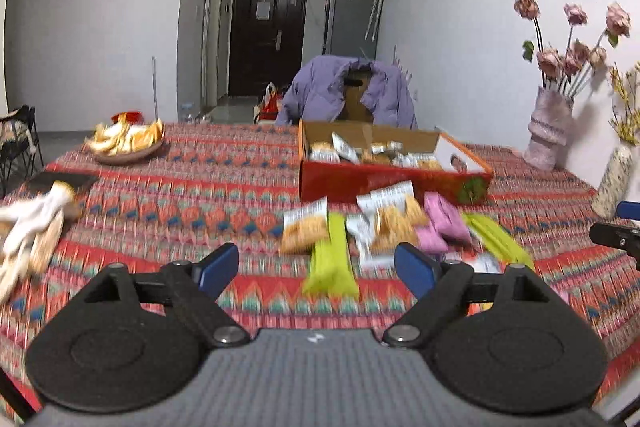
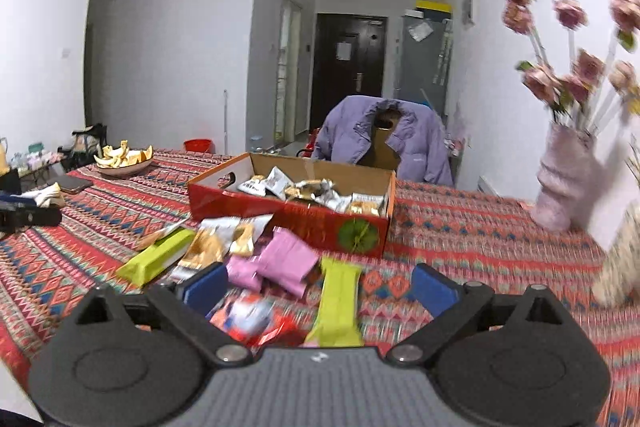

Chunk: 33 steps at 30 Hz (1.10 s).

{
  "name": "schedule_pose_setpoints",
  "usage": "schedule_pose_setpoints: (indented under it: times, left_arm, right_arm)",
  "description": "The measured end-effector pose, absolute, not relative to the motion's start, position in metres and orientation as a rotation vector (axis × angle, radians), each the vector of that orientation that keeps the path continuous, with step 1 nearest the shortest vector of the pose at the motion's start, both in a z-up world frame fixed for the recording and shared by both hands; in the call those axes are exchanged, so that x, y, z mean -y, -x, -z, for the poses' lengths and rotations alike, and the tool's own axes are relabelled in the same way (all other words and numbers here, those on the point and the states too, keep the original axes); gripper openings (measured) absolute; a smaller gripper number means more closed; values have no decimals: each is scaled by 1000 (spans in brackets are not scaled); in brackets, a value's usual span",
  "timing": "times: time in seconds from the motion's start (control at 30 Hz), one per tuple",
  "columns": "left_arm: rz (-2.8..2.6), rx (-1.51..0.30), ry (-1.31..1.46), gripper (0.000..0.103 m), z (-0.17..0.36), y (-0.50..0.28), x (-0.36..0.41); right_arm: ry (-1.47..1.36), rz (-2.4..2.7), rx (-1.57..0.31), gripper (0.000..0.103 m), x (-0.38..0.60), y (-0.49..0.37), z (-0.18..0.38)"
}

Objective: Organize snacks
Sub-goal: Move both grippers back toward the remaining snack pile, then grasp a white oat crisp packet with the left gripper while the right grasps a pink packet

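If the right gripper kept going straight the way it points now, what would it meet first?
Probably the green bar lying between the open jaws of the right gripper; the pink packets and the red box lie beyond, though depth is unclear.

Light: bright, even indoor light on white walls.
Blur: snack packets and flowers smear.
Edges: fisheye bends walls, corners dark.

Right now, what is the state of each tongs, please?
Left tongs: open, holding nothing.
Right tongs: open, holding nothing; a green snack bar lies between the fingers.
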<state>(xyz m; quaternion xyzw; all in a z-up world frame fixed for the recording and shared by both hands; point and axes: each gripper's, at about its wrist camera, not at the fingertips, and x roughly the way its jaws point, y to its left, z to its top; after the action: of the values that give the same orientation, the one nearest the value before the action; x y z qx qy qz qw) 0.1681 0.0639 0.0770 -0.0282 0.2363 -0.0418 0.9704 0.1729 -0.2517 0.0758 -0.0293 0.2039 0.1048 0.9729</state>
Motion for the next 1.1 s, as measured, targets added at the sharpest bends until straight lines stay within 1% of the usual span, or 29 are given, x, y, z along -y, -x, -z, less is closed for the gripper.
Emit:
schedule_pose_setpoints:
  times: [0.1, 0.2, 0.4, 0.53, 0.63, 0.7, 0.73, 0.77, 0.97, 1.03, 1.1]
  left_arm:
    - [54, -485, 9, 87, -68, -151, -61]
    - [41, -484, -15, 87, -63, -144, -61]
    - [32, -515, 45, 86, -57, -160, -70]
    - [51, -541, 94, 83, -54, -188, -75]
    - [54, -558, 104, 76, -52, -212, -76]
    - [80, -561, 107, 76, -51, -230, -76]
    - [87, -567, 104, 76, -50, -238, -75]
    - [93, -570, 99, 76, -50, -247, -74]
    - [111, -627, 107, 73, -35, -306, -74]
    - [115, -647, 116, 72, -30, -323, -73]
    - [119, -665, 124, 70, -24, -336, -73]
  right_arm:
    - [4, -222, -429, 99, 251, -152, -63]
    - [19, -232, -442, 99, 245, -143, -55]
    - [33, -205, -423, 99, 232, -142, -56]
    - [46, -208, -415, 97, 223, -154, -59]
    - [47, -213, -422, 97, 216, -170, -59]
    - [52, -217, -442, 95, 212, -185, -56]
    - [52, -213, -454, 92, 209, -193, -55]
    - [49, -211, -464, 91, 207, -201, -54]
    - [22, -225, -500, 89, 194, -247, -47]
    - [23, -234, -503, 86, 188, -260, -45]
    - [17, -242, -510, 85, 183, -274, -43]
